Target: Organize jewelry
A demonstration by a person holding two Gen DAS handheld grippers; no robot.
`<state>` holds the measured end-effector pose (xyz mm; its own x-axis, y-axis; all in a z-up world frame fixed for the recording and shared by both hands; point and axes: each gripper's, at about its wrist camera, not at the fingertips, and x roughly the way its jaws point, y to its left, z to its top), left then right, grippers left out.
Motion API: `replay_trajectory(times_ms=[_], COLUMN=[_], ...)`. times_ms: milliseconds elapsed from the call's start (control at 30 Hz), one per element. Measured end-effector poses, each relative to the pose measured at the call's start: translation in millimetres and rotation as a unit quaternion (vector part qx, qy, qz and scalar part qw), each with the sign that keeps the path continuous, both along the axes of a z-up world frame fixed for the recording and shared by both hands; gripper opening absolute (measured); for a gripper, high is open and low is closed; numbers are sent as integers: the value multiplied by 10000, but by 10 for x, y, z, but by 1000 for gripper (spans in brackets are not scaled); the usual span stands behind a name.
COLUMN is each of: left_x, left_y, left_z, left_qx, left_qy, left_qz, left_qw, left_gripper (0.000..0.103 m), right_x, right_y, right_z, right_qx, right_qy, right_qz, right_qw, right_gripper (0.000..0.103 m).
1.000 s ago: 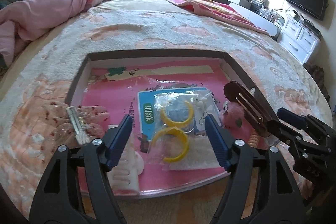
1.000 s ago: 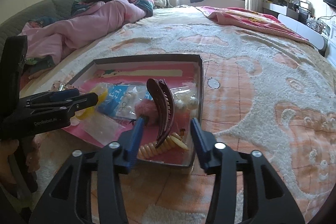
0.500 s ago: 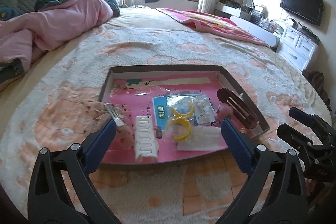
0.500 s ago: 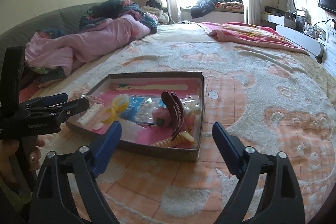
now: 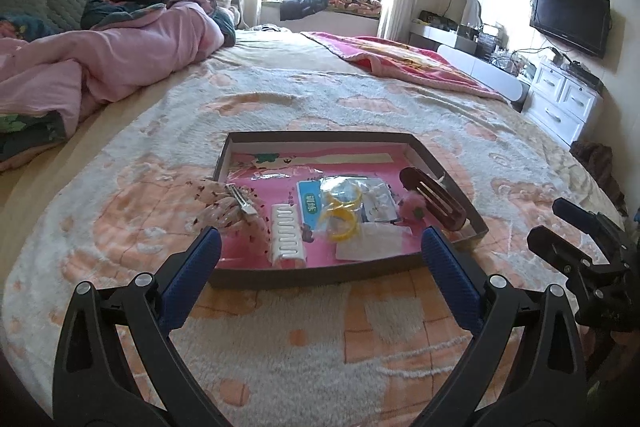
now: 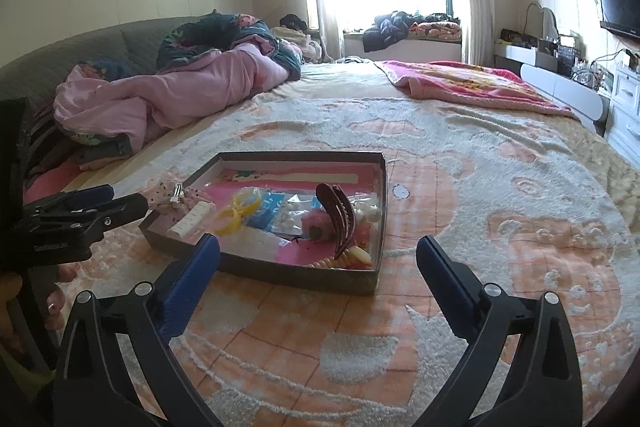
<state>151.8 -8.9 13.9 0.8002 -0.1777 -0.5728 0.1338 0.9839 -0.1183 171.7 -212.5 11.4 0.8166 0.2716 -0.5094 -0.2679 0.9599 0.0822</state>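
Bed: the fluffy peach-and-cream bedspread (image 5: pixel 280 99) fills most of both views and carries everything; it is soft, so pressing on the box wall would likely tip it.
Box: a shallow grey tray-like box (image 5: pixel 320 273) with a pink floor sits in the middle of the left wrist view, just beyond both claws.
Left claw (image 5: pixel 320 255): spread wide and empty, low centre of its own view, hovering short of the near wall of the box.
Right claw (image 6: pixel 318 259): likewise spread wide and holding nothing, near the box's nearest corner.
Brown hair claw clip (image 6: pixel 336 213): tilted on edge at the right end of the box, beside a pink pompom (image 6: pixel 316 223).
White comb clip (image 5: pixel 286 233): lying flat at lower left of the box floor.
Yellow bangles (image 5: pixel 340 213): in a clear bag at box centre, over a blue card.
Floral scrunchie (image 5: pixel 224 207): draped over the left wall, half outside.
Step in hand, as I judge it: everything appears gathered, except the scrunchie; nudge it fully inside from above, gripping fabric only.
Care: approach slowly; the bag is slippery.
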Motion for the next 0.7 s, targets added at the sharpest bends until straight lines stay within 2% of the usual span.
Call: replay_trajectory(times_ms=[400, 700], left_x=[-304, -489], left_y=[55, 92], left_z=[-94, -199], left_qx=[-91, 38], left_qy=[-129, -301], left_qz=[192, 282], left_qw=[9997, 9991], left_gripper=[92, 92], right_x=[-253, -365], right_y=[-1, 33], right_z=[-21, -111], right_qx=[18, -155], right_qy=[-300, -557], right_qz=[-6, -164], right_qw=[9995, 9982], right_gripper=[96, 96])
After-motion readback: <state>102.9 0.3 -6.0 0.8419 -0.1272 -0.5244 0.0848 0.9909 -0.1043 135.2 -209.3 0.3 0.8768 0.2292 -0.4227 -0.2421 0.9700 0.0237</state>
